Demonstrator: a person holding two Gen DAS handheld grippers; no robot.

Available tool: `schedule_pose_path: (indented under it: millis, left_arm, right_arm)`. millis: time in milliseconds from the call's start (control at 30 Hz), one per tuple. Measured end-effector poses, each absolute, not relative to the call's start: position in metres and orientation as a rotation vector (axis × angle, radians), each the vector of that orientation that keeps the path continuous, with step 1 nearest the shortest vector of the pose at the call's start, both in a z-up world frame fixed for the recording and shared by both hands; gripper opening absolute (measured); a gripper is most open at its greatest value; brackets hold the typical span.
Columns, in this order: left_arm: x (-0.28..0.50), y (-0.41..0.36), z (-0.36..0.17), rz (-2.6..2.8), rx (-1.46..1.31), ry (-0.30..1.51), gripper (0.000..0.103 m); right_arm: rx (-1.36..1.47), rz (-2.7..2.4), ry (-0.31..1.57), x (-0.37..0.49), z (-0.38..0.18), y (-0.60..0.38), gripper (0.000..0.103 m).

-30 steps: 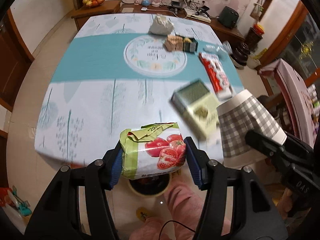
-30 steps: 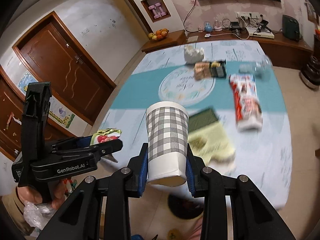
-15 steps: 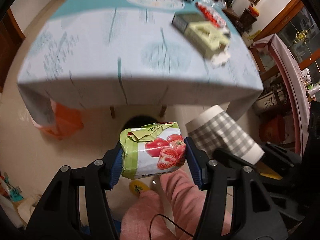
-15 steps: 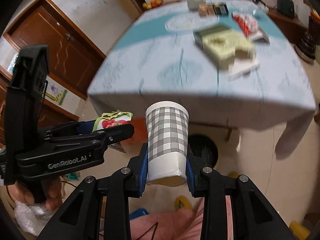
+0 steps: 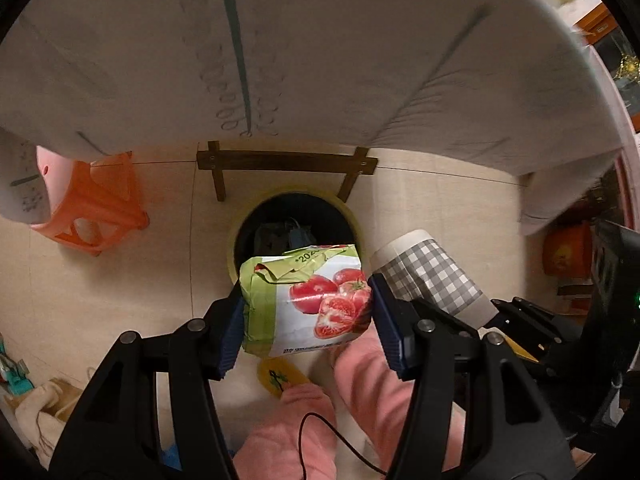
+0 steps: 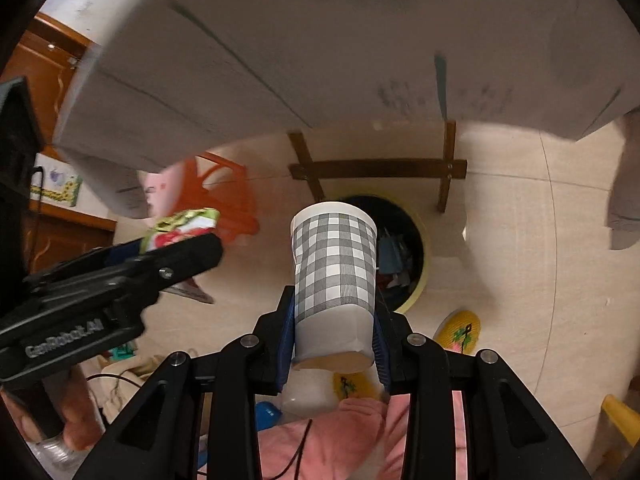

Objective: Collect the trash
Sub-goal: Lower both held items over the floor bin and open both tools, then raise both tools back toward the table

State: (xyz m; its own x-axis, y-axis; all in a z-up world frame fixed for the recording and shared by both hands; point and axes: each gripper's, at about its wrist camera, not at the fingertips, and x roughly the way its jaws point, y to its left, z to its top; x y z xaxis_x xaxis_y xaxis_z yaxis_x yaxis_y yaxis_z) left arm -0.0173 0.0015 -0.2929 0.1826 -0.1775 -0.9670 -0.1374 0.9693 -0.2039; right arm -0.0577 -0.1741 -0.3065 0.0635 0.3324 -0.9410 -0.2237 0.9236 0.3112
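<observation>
Below the table [image 5: 320, 40] edge, both hand-held grippers are pointing steeply down toward the floor. Left hand-held gripper [image 5: 306, 312] is clamping a tomato-print packet [image 5: 308, 300] between its blue pads, jaws about half open, pads pressing on both sides of the packet. Packet is sitting at 6 o'clock of the round trash bin [image 5: 294, 232], overlapping the bin's near rim in the left wrist view. Right hand-held gripper [image 6: 334, 334] is gripping a grey checked paper cup [image 6: 334, 276] near its base, jaws fairly narrow, cup mouth pointing away from the camera. Cup is covering the 9 o'clock side of the bin [image 6: 404, 256] in the right wrist view; whether it is directly over the opening I cannot tell. Bin is standing on the tiled floor [image 5: 140, 300] just in front of the table's wooden crossbar [image 5: 286, 160], with dark trash already inside. Orange stool [image 5: 96, 208] is sitting at 9 o'clock of the bin, partly under the tablecloth. Pink-trousered legs [image 5: 360, 392] and a yellow slipper [image 6: 460, 330] are showing at 6 o'clock.
</observation>
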Motion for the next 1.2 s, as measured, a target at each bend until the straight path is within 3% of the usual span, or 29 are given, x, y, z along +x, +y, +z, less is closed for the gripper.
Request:
schedule_pose_path:
  millis: [133,233,533,867,1200]
  left_arm:
    - [-0.006,0.003,-0.328,-0.017,-0.251,1.392,0.059]
    - [0.002,0.009,-0.346,0.000,-0.254,1.404,0.084]
    - [0.011,0.031,-0.366,0.052,-0.266,1.426,0.085]
    - [-0.009,0.043,-0.305,0.083,-0.304,1.383,0.085]
    - [-0.030,0.052,-0.176,0.072,-0.318,1.293,0.085]
  right_arm:
    - [0.123,0.402,1.468,-0.040,-0.356,-0.173,0.037]
    - [0.154,0.396,1.486,-0.016,-0.382,-0.173,0.042]
    - [0.147,0.384,1.505,0.019,-0.413,-0.167,0.051]
    - [0.119,0.411,1.477,0.012,-0.344,-0.153,0.051]
    - [0.072,0.466,1.406,-0.005,-0.217,-0.139,0.056]
